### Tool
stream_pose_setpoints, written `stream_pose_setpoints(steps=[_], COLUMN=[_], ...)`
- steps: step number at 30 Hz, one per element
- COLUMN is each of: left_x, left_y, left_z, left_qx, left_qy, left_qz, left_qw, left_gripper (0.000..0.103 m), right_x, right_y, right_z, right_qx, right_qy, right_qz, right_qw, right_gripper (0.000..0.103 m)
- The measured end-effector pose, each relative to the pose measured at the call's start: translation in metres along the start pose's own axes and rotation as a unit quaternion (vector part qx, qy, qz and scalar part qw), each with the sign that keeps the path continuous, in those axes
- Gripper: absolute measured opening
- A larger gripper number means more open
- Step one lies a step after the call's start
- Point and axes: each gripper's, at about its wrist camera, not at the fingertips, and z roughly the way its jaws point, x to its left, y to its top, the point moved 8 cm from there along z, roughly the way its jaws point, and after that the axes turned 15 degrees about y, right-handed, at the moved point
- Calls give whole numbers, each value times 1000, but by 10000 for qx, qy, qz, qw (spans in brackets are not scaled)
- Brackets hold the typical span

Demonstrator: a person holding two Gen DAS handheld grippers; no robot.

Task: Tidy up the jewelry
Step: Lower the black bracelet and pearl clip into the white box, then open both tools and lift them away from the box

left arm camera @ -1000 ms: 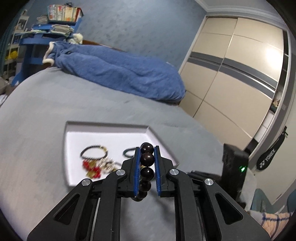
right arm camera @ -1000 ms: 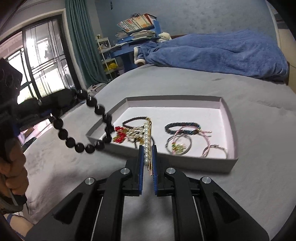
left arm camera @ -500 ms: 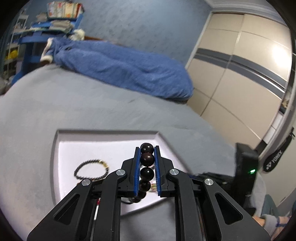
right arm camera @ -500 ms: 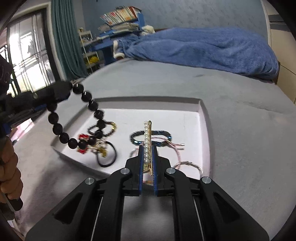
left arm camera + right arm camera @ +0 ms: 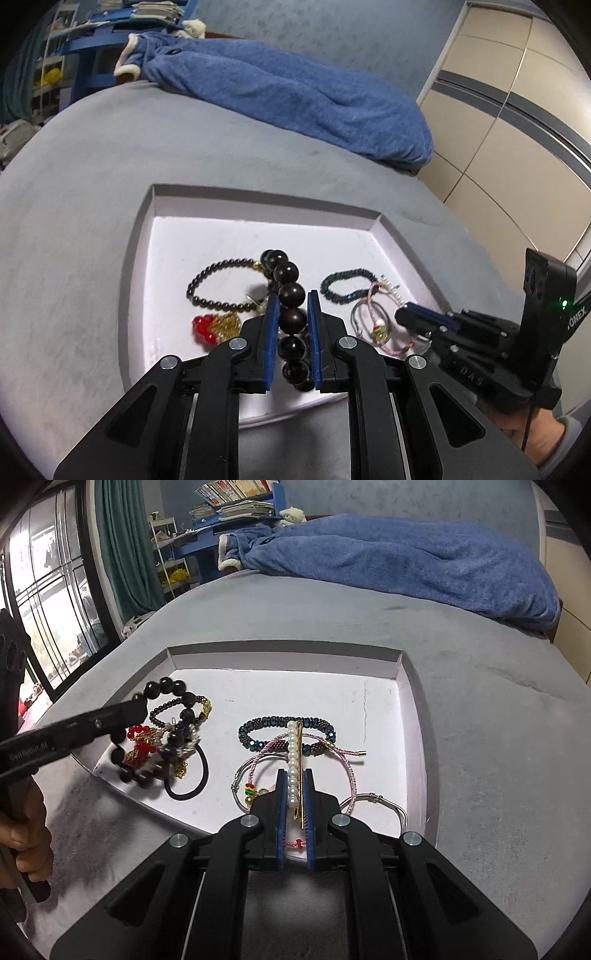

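left gripper [image 5: 291, 325]: jaws opening, big dark wooden bead bracelet [image 5: 290, 295] between the blue pads, which look just clear of the beads; rest of the loop already draped over the tray pile
right gripper [image 5: 295, 805]: clamped on pearl hair clip [image 5: 294, 760], held over the right half of the tray
task things: all inside shallow white cardboard tray [image 5: 417, 738] on the grey bed [image 5: 498, 757]; nothing loose on the bedding that I can see
risk 1: bead bracelet likely drops onto small dark bead bracelet [image 5: 218, 284] and the red-and-gold charm cluster [image 5: 214, 326]; cause: release right above them, so tangling, pile not sorted
risk 2: round beads may roll or bounce on the hard tray floor; low wall may not stop them
risk 3: clip gripped edge-on along a thin gold bar; could slip or twist. It hangs over the blue-green crystal bracelet [image 5: 266, 731] and pink cord bracelet [image 5: 332, 753], could snag the cord
risk 4: grippers near each other over the tray; collision possible
materials: beads glossy, hard, spherical; pearls small, smooth, in one row; black hair tie [image 5: 192, 782] rubbery loop; silver bangle [image 5: 384, 801] thin wire; bed plush, soft; tray stiff, matte
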Motion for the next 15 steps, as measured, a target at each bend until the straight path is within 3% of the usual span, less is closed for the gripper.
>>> stream_pose_setpoints(steps=[6,8,11,15], left_x=[4,3,2,-2], left_y=[-5,-7,-10,-14], left_z=[-8,-13,-22,-31], left_qx=[-102,-160,-335,-452], left_qy=[98,92,136,87], left_qz=[73,134,282,444], left_qw=[9999,9997,9989,9980], left_gripper=[45,57,71,79], right_x=[0,1,4,6], right_y=[2,2,2,-1], right_z=[-8,-13,-22,-34], right_qx=[-125,-229,-381,-527], right_qy=[48,33,49,11], right_qz=[48,59,43,60], right_qw=[9999,9997,9993,9986], right_gripper=[11,24,30,40])
